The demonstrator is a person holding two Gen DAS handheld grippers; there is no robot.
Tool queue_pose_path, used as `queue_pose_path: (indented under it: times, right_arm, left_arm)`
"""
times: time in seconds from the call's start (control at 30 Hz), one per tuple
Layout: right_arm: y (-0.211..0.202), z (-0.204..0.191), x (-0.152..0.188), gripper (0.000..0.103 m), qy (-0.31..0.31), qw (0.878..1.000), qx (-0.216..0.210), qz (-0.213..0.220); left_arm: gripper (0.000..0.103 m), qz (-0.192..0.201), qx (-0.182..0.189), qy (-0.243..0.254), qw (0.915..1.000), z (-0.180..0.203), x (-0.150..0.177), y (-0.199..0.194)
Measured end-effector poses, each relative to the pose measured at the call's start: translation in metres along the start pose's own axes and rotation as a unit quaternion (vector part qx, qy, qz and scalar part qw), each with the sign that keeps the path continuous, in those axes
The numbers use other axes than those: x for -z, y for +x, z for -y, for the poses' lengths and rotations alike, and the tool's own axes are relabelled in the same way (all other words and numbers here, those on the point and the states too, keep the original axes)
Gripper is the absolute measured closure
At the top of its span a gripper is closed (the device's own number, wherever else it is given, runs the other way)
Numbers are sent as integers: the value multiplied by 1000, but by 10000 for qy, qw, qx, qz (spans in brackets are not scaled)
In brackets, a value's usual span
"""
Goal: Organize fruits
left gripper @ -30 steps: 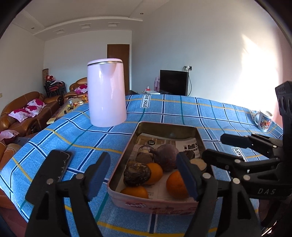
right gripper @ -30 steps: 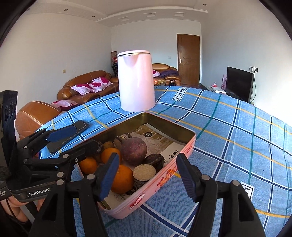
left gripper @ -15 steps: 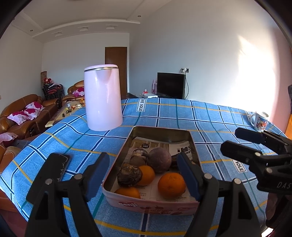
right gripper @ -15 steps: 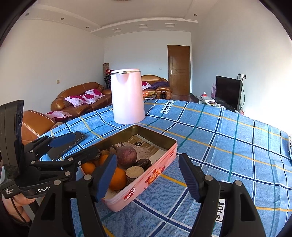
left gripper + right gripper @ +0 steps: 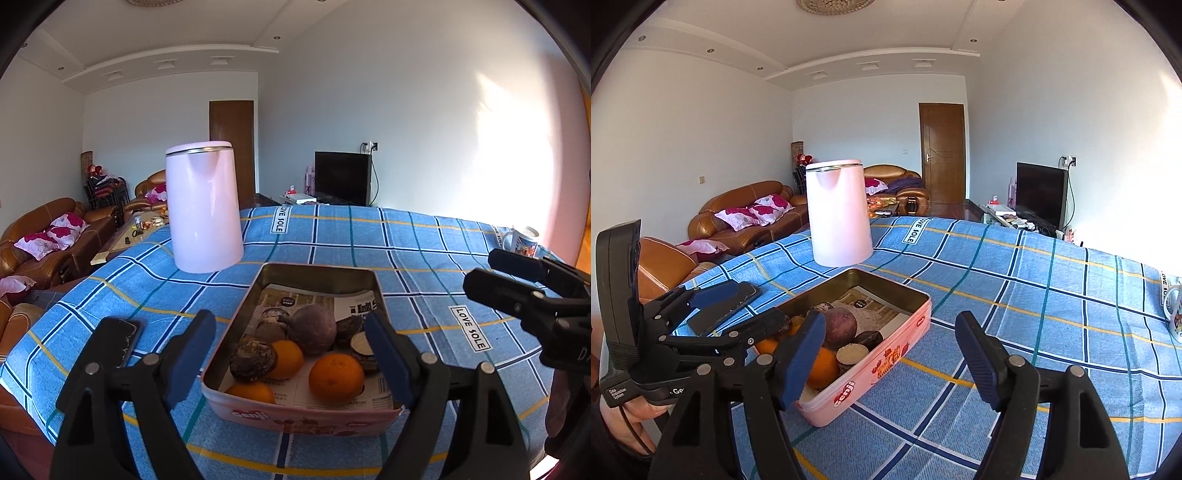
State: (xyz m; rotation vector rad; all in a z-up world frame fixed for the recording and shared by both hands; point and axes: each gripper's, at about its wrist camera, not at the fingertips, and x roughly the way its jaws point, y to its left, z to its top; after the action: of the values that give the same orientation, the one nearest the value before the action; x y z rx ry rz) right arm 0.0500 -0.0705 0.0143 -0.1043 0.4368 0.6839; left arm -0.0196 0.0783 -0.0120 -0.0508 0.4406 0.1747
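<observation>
Three round oranges (image 5: 336, 376) and about five dark, wrinkled fruits (image 5: 312, 328) lie crowded at the near end of one pink rectangular metal tin (image 5: 295, 417) on the blue-checked counter (image 5: 406, 240). Left tongs (image 5: 291, 358) and right tongs (image 5: 890, 354): both opening, nothing between them. Risk: pads nudging neighbouring fruit, or dragging the paper liner (image 5: 351, 302); one pink kettle (image 5: 203, 206), one phone (image 5: 122, 339), one mug (image 5: 521, 242) nearby.

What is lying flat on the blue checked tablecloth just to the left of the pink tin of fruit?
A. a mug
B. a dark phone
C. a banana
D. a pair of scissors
B: a dark phone lies flat on the cloth left of the pink tin; the mug stands far off at the table's right edge.
</observation>
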Motion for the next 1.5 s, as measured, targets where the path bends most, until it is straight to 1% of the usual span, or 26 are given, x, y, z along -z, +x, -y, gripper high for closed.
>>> queue_pose_path:
  times: [0.27, 0.33, 0.37, 0.6, 0.7, 0.77, 0.87, 1.1, 1.2, 1.5]
  right_arm:
    - [-7, 6, 1, 28, 49, 10000, 42, 44]
    - [-9, 7, 1, 28, 61, 9999, 49, 63]
    - [-10, 8, 1, 28, 70, 9999, 57, 72]
    - [-15, 14, 1, 27, 149, 9997, 96, 137]
    - [-18, 18, 1, 27, 183, 9996, 126, 166]
    - [-21, 20, 1, 27, 190, 9995, 155, 198]
    - [-25, 23, 1, 27, 197, 9993, 199, 249]
    - [-31, 27, 2, 26, 221, 9989, 265, 315]
    - [-33, 29, 3, 26, 238, 9988, 277, 332]
    - [-37, 32, 5, 26, 259, 9986, 287, 348]
  left_arm:
    - [17, -8, 13, 78, 10000, 6, -2, -1]
    - [12, 3, 6, 85, 10000, 7, -2, -2]
    - [11, 13, -8, 93, 10000, 8, -2, -2]
    - [9, 25, 11, 148, 9999, 12, -4, -3]
    - [4, 72, -2, 168, 9998, 14, -5, -5]
    - [2, 101, 5, 158, 9998, 14, -6, -7]
    - [2, 138, 103, 152, 9997, 16, -7, -9]
    - [2, 179, 137, 217, 9995, 24, -8, -12]
    - [0, 178, 128, 188, 9996, 25, -9, -13]
    - [0, 204, 73, 275, 9994, 31, -10, -14]
